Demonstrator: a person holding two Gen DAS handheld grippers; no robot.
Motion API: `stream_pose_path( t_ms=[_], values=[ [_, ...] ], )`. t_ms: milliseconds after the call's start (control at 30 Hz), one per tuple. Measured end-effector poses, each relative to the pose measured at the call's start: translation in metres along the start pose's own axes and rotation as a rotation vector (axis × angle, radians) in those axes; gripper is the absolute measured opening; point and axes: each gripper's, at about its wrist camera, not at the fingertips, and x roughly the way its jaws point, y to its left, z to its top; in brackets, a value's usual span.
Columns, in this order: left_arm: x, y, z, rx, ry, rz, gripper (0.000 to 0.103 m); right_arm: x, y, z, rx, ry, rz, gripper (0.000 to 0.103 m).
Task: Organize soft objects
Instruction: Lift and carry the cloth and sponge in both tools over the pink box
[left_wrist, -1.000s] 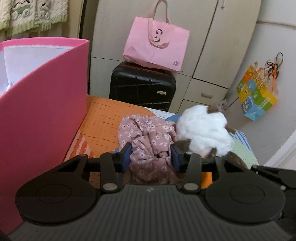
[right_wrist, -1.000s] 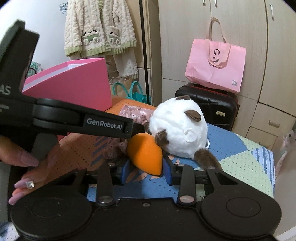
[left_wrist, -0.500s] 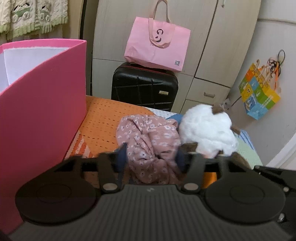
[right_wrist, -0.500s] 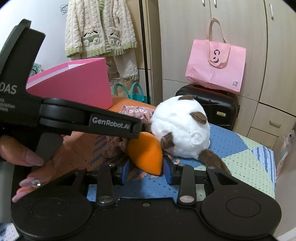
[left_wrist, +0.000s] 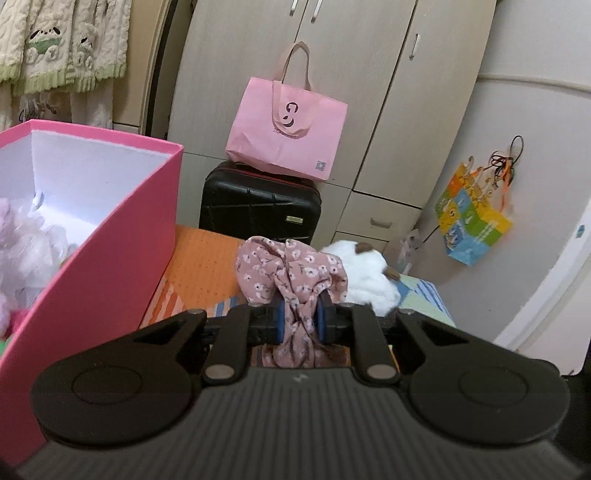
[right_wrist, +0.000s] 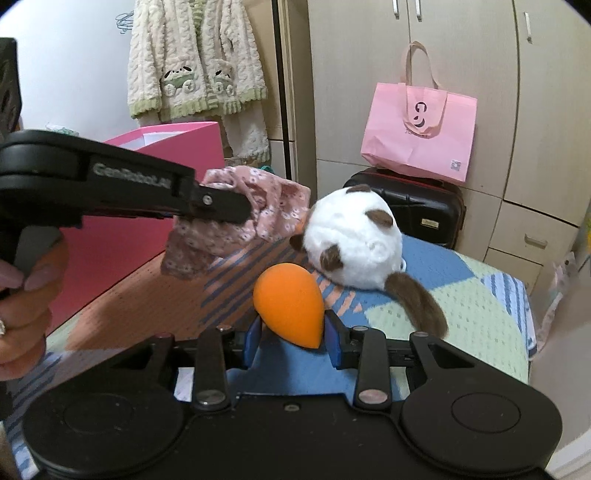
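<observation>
My left gripper (left_wrist: 299, 318) is shut on a pink floral cloth (left_wrist: 291, 275) and holds it lifted above the bed; the cloth (right_wrist: 236, 225) also hangs from that gripper (right_wrist: 225, 206) in the right wrist view. My right gripper (right_wrist: 291, 334) is shut on an orange egg-shaped sponge (right_wrist: 290, 302). A white plush with brown patches (right_wrist: 354, 243) lies on the bed behind it, and shows in the left wrist view (left_wrist: 364, 275). An open pink box (left_wrist: 99, 236) with soft pale items inside stands at the left.
A patchwork blanket (right_wrist: 480, 306) covers the bed. A black suitcase (left_wrist: 258, 206) with a pink tote bag (left_wrist: 286, 129) on top stands against the wardrobe behind the bed. A colourful bag (left_wrist: 472, 218) hangs on the right wall.
My left gripper has closed on the floral cloth and lifted it off the bed, toward the pink box. My right gripper still grips the orange sponge, raised slightly.
</observation>
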Motion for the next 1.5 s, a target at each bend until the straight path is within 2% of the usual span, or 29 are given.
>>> stream_pose_path(
  t_ms=[267,867,1000,1267,1500],
  values=[
    [-0.022,0.006,-0.012,-0.015,0.065,-0.021,0.015,-0.029,0.018,-0.011,0.036,0.003,-0.034,0.041],
    [-0.080,0.020,-0.047,-0.020,0.205,-0.161,0.015,-0.086,0.056,-0.030,0.066,0.044,-0.079,0.041],
    [-0.094,0.023,-0.057,0.007,0.244,-0.188,0.015,-0.098,0.069,-0.041,0.076,0.057,-0.076,0.041],
    [-0.125,0.034,-0.072,0.045,0.355,-0.288,0.015,-0.118,0.105,-0.055,0.056,0.091,0.018,0.041],
    [-0.160,0.069,-0.073,0.038,0.412,-0.286,0.015,-0.130,0.132,-0.049,0.020,0.116,0.103,0.041]
  ],
)
